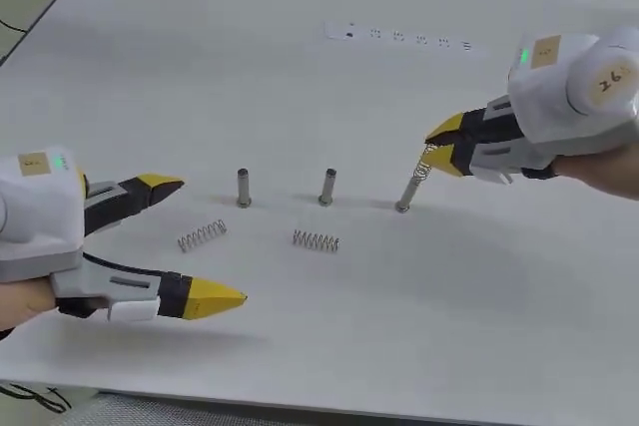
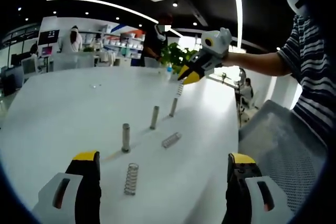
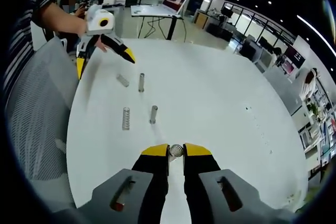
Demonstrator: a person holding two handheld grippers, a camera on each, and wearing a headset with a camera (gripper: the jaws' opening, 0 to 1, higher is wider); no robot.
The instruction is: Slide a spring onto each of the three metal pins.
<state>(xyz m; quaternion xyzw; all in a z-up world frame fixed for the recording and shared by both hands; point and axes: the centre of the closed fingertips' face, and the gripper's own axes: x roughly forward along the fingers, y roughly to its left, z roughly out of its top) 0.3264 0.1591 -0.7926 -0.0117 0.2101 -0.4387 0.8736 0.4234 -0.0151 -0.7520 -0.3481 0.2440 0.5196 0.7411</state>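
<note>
Right gripper (image 1: 435, 145): jaws clamped on a spring (image 1: 422, 169), held at the top end of the leaning right pin (image 1: 407, 195).
Left gripper (image 1: 212, 240): jaws wide apart, near left, holding nothing.
Pins: three; left pin (image 1: 243, 188), middle pin (image 1: 327, 187).
Springs: three; two loose springs (image 1: 203, 235) (image 1: 316, 240) lie on the table (image 1: 399, 326), nearer than the pins.

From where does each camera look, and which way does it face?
Head view: above the table's near edge, facing forward and down at three pins; left claw, right claw, a wrist show.
Left gripper view: on the left claw, facing across the table along its open jaws; the striped shirt shows at right.
Right gripper view: on the right claw, facing along jaws shut on a spring; an arm shows upper left.
Shared: both gripper views see the opposite claw, the pins, two loose springs.
</note>
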